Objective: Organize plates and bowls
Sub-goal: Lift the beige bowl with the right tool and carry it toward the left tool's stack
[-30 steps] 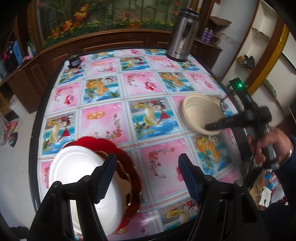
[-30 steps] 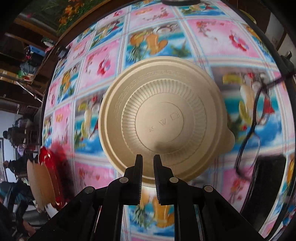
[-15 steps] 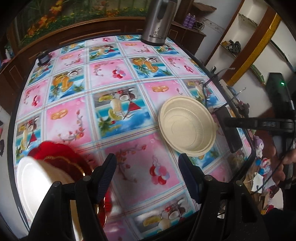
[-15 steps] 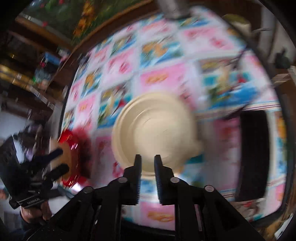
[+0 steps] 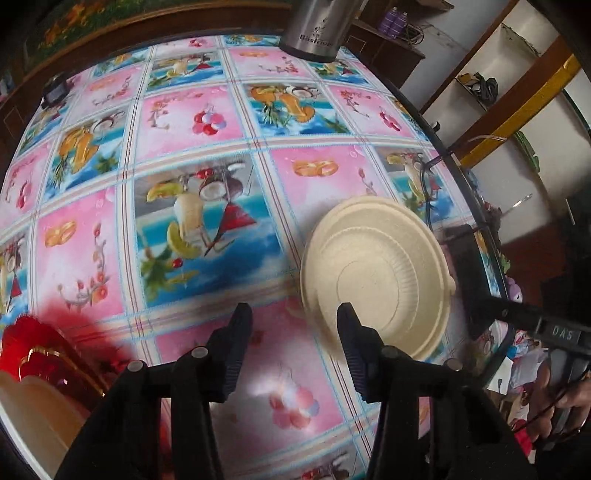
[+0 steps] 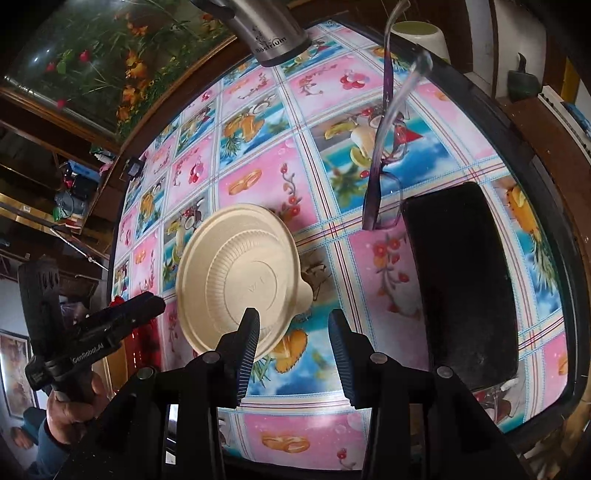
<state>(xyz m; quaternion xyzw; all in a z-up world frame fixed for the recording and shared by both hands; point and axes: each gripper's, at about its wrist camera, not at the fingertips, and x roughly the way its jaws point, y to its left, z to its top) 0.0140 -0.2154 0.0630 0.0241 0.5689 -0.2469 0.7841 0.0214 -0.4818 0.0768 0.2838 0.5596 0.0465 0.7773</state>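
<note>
The cream bowl (image 5: pixel 376 280) lies upside down on the surface (image 5: pixel 207 122), its ribbed base facing up, on the fruit-and-flower patterned cloth toward the 3 o'clock side in the left wrist view and left of centre in the right wrist view (image 6: pixel 240 273). The left tongs (image 5: pixel 293 341) hover over the cloth with nothing between the jaws; they have just been closing but a clear gap remains, and the right-hand finger overlaps the bowl's rim at about 7 o'clock of the bowl in the picture, contact not certain. The right tongs (image 6: pixel 293 345) have just been opening and hold nothing; their left-hand finger sits over the bowl's near edge while the other is over bare cloth. At 8 o'clock in the left wrist view a red plate (image 5: pixel 44 354) carries a white plate (image 5: pixel 33 413), partly cut off by the frame. A steel flask (image 5: pixel 317 29) stands at 12 o'clock. A black case (image 6: pixel 461 280) lies at 3 o'clock in the right wrist view, with spectacles (image 6: pixel 384 155) just beside it toward 1 o'clock.
</note>
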